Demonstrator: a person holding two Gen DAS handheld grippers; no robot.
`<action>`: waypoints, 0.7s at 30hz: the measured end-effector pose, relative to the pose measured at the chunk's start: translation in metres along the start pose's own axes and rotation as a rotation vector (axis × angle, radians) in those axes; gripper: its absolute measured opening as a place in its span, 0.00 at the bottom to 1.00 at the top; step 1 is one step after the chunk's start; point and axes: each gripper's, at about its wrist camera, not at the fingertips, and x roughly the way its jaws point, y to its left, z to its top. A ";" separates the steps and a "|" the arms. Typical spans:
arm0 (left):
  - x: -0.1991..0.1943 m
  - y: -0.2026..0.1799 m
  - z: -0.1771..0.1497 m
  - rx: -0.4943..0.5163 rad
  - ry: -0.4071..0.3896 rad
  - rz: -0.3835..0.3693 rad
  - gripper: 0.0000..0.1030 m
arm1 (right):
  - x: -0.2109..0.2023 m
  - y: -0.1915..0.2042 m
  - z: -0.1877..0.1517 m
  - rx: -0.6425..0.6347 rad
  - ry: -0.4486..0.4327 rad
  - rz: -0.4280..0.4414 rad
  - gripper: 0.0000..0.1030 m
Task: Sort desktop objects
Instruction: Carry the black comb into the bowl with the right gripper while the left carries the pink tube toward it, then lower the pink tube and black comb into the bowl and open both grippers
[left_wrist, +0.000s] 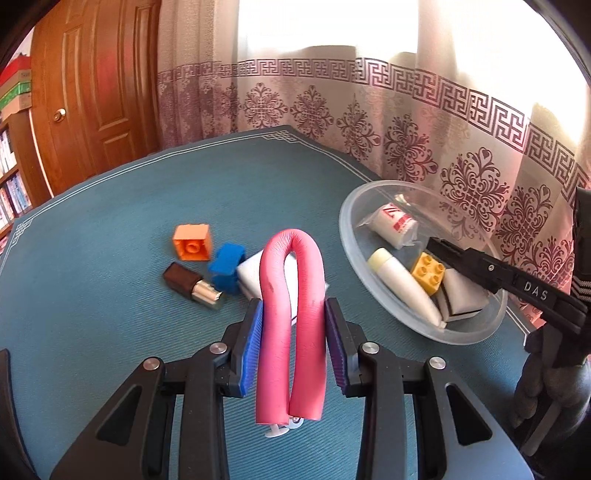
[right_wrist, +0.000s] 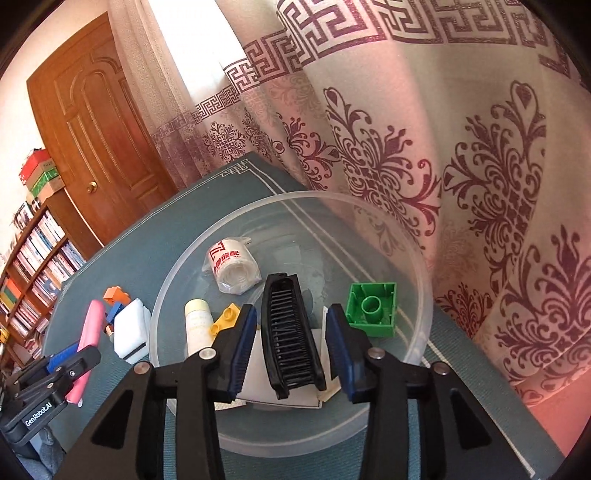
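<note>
My left gripper is shut on a pink foam curler bent into an upside-down U and held above the teal table mat. My right gripper hangs over a clear plastic bowl. It is open, with a black comb between its blue pads and a gap on each side. In the bowl lie a wrapped white roll, a white tube, a yellow brick and a green brick. The left wrist view has the right gripper reaching in over the bowl from the right.
Loose on the mat left of the bowl are an orange brick, a blue brick, a brown lipstick and a white sponge. A patterned curtain hangs just behind the table's far edge. A wooden door stands at the back left.
</note>
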 end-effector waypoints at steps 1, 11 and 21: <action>0.002 -0.005 0.002 0.005 0.000 -0.008 0.35 | 0.001 0.000 0.000 -0.002 0.000 0.001 0.43; 0.017 -0.038 0.024 0.030 0.010 -0.122 0.35 | -0.006 0.001 0.000 0.003 -0.031 0.001 0.43; 0.039 -0.067 0.047 0.045 0.011 -0.206 0.35 | -0.010 -0.005 0.002 0.021 -0.060 -0.037 0.43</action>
